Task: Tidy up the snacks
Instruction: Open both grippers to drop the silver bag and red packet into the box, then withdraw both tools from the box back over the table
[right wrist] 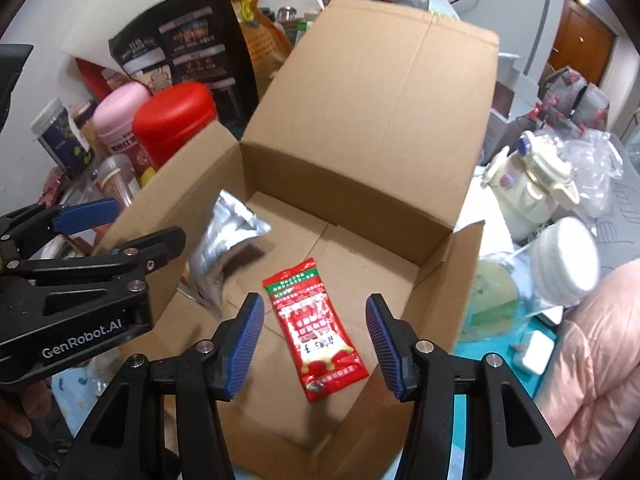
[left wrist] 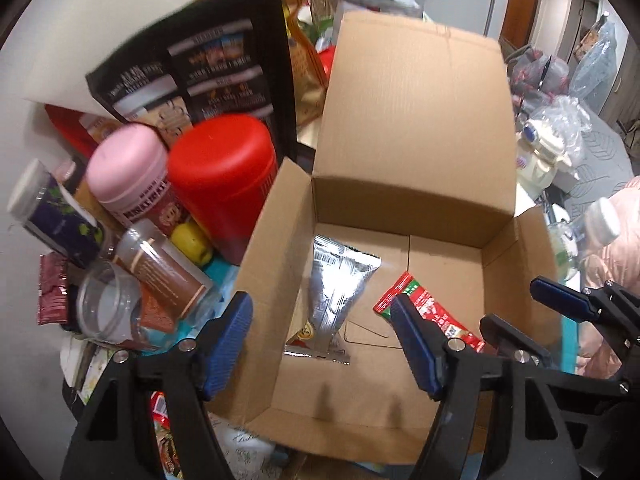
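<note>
The right gripper [right wrist: 316, 344] is hanging over the near rim of the box [right wrist: 384, 128], its jaws standing wide apart and holding nothing, and a red packet [right wrist: 316, 328] is lying flat on the box floor between and just beyond the blue fingers [right wrist: 382, 342]. The left gripper [left wrist: 324, 340] is hovering at the same rim, likewise spread and empty; in the right view it is sitting at 9 o'clock [right wrist: 86, 224]. A silver pouch [left wrist: 340, 280] is leaning against the box's left wall at 11 o'clock from the packet, well apart from it. Outside the box at 10 o'clock, jars are crowding together: a clear jar [left wrist: 108, 308] lying on its side, a pink-lidded tub [left wrist: 128, 168], a red canister [left wrist: 222, 168]. Beyond them a black bag [left wrist: 200, 64] is standing against the wall. At 2 o'clock a cream jug [right wrist: 528, 184] is standing beside the box.
</note>
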Tool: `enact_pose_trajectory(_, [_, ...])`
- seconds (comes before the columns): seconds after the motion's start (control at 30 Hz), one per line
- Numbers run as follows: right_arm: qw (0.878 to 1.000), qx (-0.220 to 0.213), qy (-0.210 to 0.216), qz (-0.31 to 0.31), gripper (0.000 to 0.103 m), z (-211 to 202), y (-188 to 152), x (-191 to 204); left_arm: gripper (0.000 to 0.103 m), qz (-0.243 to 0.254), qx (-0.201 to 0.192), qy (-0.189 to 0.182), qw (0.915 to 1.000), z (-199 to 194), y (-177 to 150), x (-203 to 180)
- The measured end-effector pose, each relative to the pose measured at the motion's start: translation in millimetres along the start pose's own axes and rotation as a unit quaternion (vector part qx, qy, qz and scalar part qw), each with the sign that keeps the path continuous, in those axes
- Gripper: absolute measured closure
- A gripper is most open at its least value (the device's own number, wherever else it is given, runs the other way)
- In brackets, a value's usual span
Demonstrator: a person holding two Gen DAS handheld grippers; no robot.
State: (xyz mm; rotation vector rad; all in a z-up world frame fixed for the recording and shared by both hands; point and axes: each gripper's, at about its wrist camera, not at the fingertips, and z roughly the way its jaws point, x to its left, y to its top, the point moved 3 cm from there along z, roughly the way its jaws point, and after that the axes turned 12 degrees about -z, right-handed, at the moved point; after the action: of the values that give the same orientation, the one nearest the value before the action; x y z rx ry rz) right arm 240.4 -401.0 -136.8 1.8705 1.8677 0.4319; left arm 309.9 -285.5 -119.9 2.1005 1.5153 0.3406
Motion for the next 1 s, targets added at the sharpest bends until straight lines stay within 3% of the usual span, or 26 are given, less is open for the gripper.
enact_pose_trajectory(0.53, [0.997,-0.078,-0.015,-0.025,0.050,-106.3,-1.2,23.7,0.032,-0.024,-0.076,-0.003,0.9968,-114.9,-13.8,11.3])
enact_pose_trajectory(1.0, [0.991,-0.123,-0.004,-0.053,0.050,-172.9,-37.8,56.9,0.032,-0.062,-0.109,-0.002,0.9921,-193.4,-70.8,27.8])
